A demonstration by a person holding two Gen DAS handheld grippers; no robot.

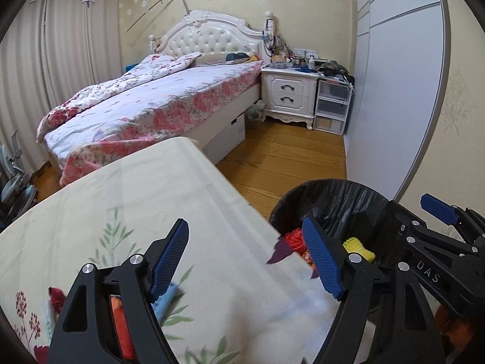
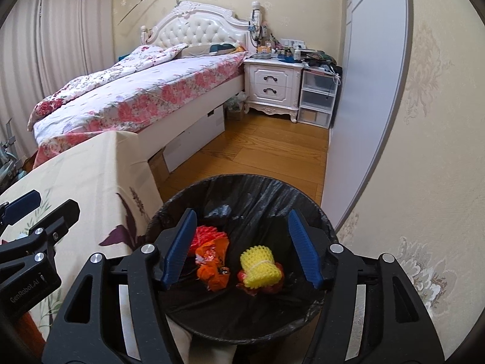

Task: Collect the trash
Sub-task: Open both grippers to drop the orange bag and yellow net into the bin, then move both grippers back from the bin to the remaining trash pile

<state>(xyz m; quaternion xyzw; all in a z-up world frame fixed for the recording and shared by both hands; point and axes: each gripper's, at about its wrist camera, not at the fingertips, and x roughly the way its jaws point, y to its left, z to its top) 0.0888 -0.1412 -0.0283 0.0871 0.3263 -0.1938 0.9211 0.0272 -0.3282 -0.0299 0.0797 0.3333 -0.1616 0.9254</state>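
A round bin with a black liner [image 2: 257, 191] stands on the floor beside the cloth-covered table [image 2: 91, 176]. In it lie a yellow foam net [image 2: 260, 265], an orange wrapper [image 2: 212, 267] and a red net [image 2: 206, 232]. My right gripper [image 2: 242, 248] is open and empty above the bin. My left gripper [image 1: 248, 257] is open and empty over the table's right edge [image 1: 151, 188]. A light blue scrap [image 1: 165, 301] and an orange item [image 1: 122, 330] lie on the cloth under its left finger. The bin [image 1: 339, 200] shows to its right.
A bed with floral bedding [image 1: 157, 100] stands beyond the table. A white nightstand [image 1: 289, 91] and clear plastic drawers [image 1: 332, 103] stand at the far wall. A wardrobe door [image 1: 403, 91] runs along the right. Wooden floor [image 1: 288, 157] lies between them.
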